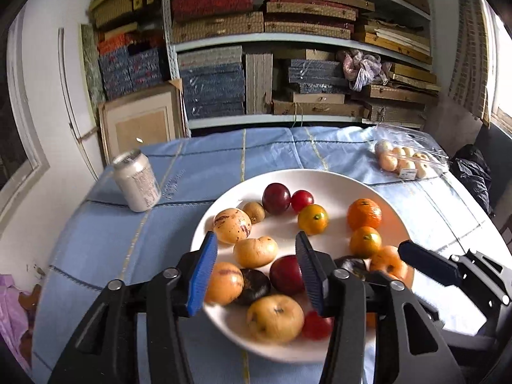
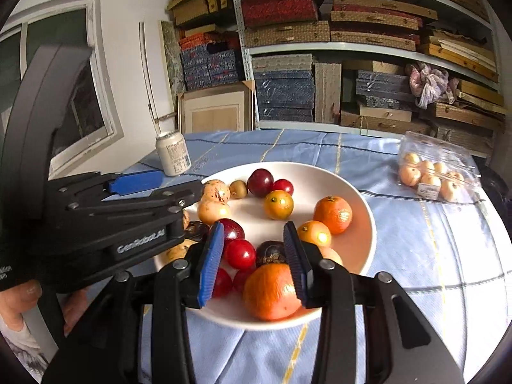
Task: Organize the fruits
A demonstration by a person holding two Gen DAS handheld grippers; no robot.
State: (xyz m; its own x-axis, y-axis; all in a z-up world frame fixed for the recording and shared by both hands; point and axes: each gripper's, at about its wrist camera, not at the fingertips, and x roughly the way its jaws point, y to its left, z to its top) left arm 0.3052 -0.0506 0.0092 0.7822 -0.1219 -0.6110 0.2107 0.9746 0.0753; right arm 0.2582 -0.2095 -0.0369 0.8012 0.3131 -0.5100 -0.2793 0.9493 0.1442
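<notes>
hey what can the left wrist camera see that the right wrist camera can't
Only the left wrist view shows the apple-like yellow fruit at the plate's near edge and a purple cloth at far left. Only the right wrist view shows the person's fingers and the large orange between the right gripper pads, which look apart from it. Both show the white plate, the can, the clear fruit pack and the left gripper.

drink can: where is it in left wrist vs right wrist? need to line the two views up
Left wrist: the drink can stands at middle left, on the blue tablecloth, left of the white plate.
Right wrist: the can is upper left of centre, at the table's far edge, behind the plate's far-left rim.
Shared landmark: the clear pack of fruit, right of the plate in both.
</notes>
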